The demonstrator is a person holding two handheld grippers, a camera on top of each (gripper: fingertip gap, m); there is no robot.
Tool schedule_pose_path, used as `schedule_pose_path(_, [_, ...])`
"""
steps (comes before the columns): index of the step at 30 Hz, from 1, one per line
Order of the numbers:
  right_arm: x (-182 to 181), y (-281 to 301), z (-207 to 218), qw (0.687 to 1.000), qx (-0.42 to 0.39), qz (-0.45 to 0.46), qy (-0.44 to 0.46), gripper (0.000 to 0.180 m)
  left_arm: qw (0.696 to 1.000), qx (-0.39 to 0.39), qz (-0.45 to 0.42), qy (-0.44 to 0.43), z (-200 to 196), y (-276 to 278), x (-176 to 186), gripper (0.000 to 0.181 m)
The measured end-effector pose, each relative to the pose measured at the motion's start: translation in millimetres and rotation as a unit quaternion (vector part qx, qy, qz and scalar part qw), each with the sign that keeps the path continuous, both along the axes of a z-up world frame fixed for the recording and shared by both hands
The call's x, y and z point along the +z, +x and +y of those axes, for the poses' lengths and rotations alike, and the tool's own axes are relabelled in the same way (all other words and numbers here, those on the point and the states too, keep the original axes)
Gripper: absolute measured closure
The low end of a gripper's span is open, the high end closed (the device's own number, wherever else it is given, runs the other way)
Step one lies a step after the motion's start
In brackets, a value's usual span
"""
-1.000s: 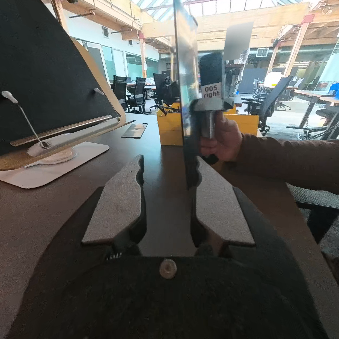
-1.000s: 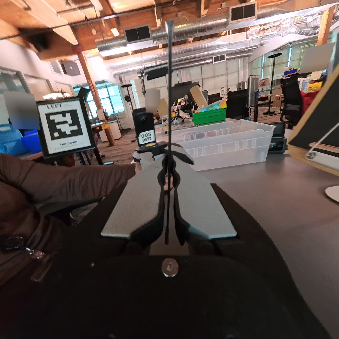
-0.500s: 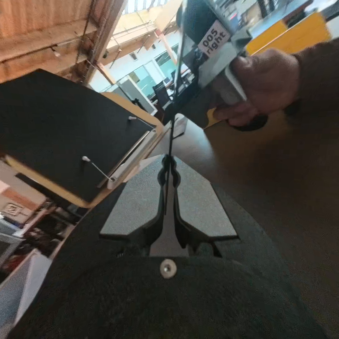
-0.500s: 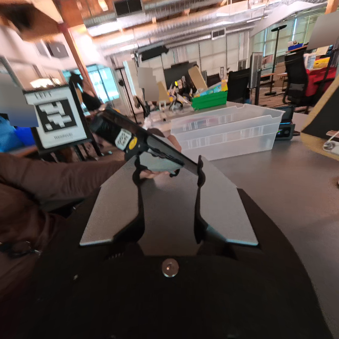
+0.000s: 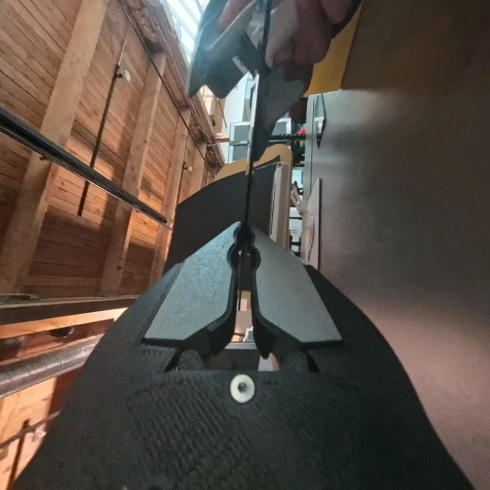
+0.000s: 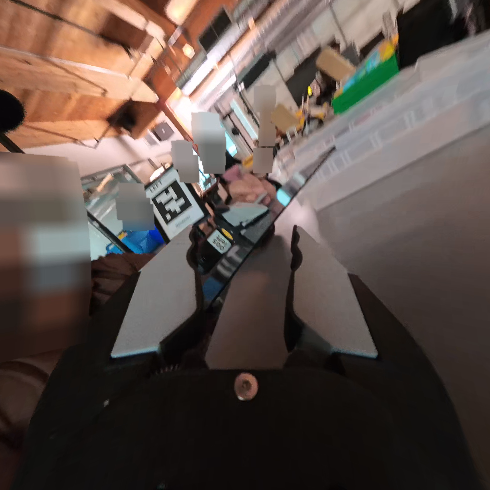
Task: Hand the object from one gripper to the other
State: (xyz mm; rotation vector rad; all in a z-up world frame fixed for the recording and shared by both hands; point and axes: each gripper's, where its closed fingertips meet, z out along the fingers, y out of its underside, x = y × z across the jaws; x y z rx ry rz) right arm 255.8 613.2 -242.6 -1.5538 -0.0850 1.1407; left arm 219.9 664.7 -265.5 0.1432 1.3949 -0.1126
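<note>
The left gripper (image 5: pixel 245 233) is clamped on the thin plate (image 5: pixel 254 124) edge-on at its fingertips; the plate is off the tabletop (image 5: pixel 413 212). The right gripper (image 6: pixel 242 238) stands wide, with the plate slanting between its fingers, apparently untouched. Draw the right gripper straight back along the plate's plane (avoid grazing it), and keep the left grip firm. Heavy blur hides the plate's far end and exact clearances.

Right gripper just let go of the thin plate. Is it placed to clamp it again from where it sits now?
Probably yes. The right gripper is open, and the thin plate, clamped in the left gripper, passes slantwise between its fingers. Nothing blocks it, though blur hides the exact clearance.
</note>
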Motion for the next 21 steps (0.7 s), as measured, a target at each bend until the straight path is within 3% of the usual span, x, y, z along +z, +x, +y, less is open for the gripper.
schedule_pose_path(1, [-11, -8, 5, 1.0, 0.01, -0.014, -0.023, 0.111, 1.0, 0.001, -0.004, 0.018, -4, -1, -2, 0.181])
schedule_pose_path(3, [-32, -20, 17, 0.997, 0.017, -0.044, -0.065, 0.104, 0.999, 0.002, -0.018, 0.04, -10, -1, 0, 0.181])
schedule_pose_path(4, [-38, -28, 19, 0.995, 0.032, -0.056, -0.073, 0.12, 0.999, 0.002, -0.018, 0.043, -13, 1, -1, 0.181])
schedule_pose_path(5, [-41, -37, 17, 0.993, 0.059, -0.073, -0.068, 0.164, 0.999, 0.003, -0.012, 0.037, -14, 4, -3, 0.181])
schedule_pose_path(6, [-49, -39, 19, 0.99, 0.057, -0.099, -0.081, 0.171, 1.0, 0.012, -0.009, 0.018, -11, 6, -5, 0.177])
schedule_pose_path(9, [-45, -35, 20, 0.988, 0.037, -0.139, -0.059, 0.18, 0.997, 0.016, 0.022, -0.069, -5, 6, -9, 0.157])
schedule_pose_path(11, [-36, -28, 22, 0.988, 0.006, -0.15, -0.033, 0.18, 0.983, -0.011, 0.058, -0.174, -6, 5, -6, 0.148])
schedule_pose_path(13, [-30, -12, 26, 0.986, -0.044, -0.161, -0.019, 0.18, 0.943, -0.056, 0.12, -0.306, -6, 4, -5, 0.148])
schedule_pose_path(17, [-2, 18, 22, 0.978, -0.137, -0.149, 0.05, 0.18, 0.828, -0.141, 0.177, -0.513, 5, 0, 13, 0.149])
schedule_pose_path(19, [12, 14, 16, 0.977, -0.131, -0.139, 0.092, 0.18, 0.759, -0.163, 0.215, -0.593, 7, 6, 12, 0.146])
schedule_pose_path(21, [16, 2, 17, 0.975, -0.119, -0.153, 0.109, 0.18, 0.714, -0.19, 0.259, -0.622, -2, 8, 7, 0.145])
